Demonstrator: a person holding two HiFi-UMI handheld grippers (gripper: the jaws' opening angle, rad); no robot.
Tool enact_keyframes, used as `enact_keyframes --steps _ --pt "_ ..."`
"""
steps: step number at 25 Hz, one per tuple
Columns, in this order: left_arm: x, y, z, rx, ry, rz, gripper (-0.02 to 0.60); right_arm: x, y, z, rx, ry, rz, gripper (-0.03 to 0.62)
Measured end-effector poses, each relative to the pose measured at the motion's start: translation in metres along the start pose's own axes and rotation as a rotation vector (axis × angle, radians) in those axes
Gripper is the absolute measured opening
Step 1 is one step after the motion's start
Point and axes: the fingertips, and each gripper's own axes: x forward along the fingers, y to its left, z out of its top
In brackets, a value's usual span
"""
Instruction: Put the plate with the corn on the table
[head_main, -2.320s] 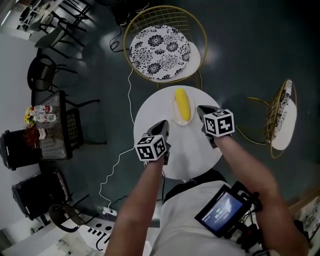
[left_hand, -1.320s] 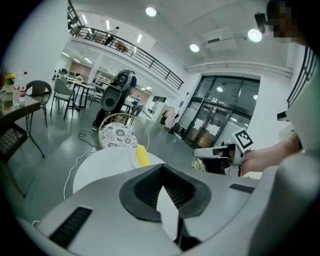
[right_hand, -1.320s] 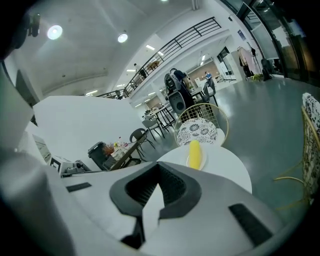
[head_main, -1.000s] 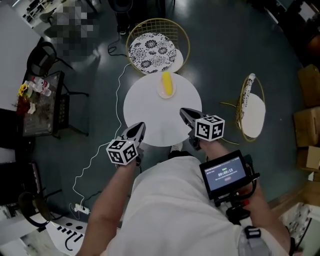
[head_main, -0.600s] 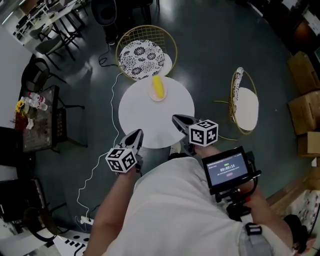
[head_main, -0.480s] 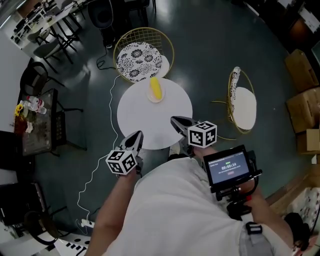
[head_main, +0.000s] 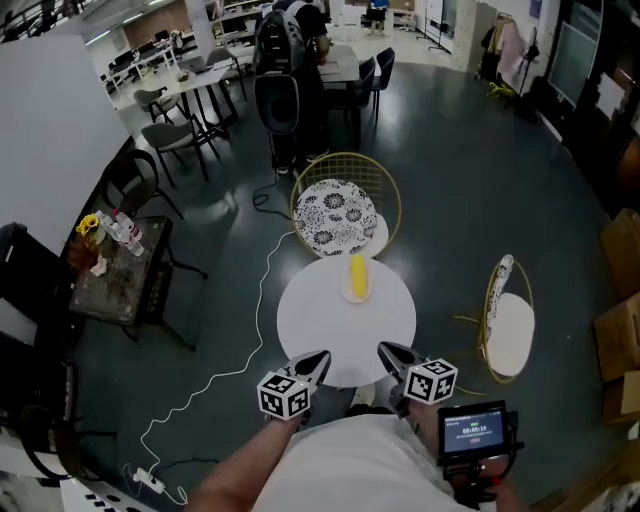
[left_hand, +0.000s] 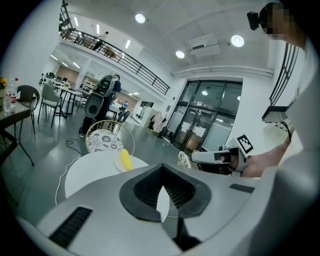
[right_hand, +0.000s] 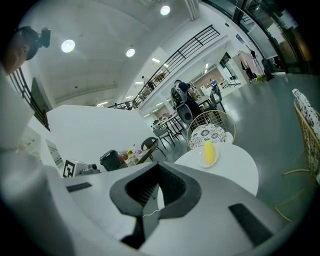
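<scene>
A yellow corn cob (head_main: 357, 273) lies on a small white plate (head_main: 357, 291) at the far side of the round white table (head_main: 325, 325). Both grippers hover at the table's near edge, well short of the plate. My left gripper (head_main: 321, 358) is shut and holds nothing; my right gripper (head_main: 384, 350) is shut and holds nothing too. In the left gripper view the corn (left_hand: 125, 160) shows beyond the closed left gripper (left_hand: 161, 168). In the right gripper view the corn (right_hand: 209, 151) rests on its plate (right_hand: 207, 161) past the closed right gripper (right_hand: 159, 168).
A gold wire chair with a patterned cushion (head_main: 336, 216) stands just behind the table. A second gold chair (head_main: 510, 328) is at the right. A dark side table with flowers and bottles (head_main: 116, 266) is at the left. A white cable (head_main: 240, 352) trails over the floor.
Both grippers have drawn back from beside the plate to the table's near edge. The head view has risen and now takes in much more of the room. The plate with corn stays put.
</scene>
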Motion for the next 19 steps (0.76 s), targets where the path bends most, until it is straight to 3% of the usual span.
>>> enact_keyframes --steps 11,19 --pt "0.007 -0.015 0.001 0.004 0.002 -0.011 0.008 -0.004 0.001 0.004 -0.007 0.017 0.030 0.006" --pt "0.020 -0.008 0.031 0.041 -0.028 -0.015 0.008 0.012 0.004 0.034 -0.059 -0.009 0.082 0.006"
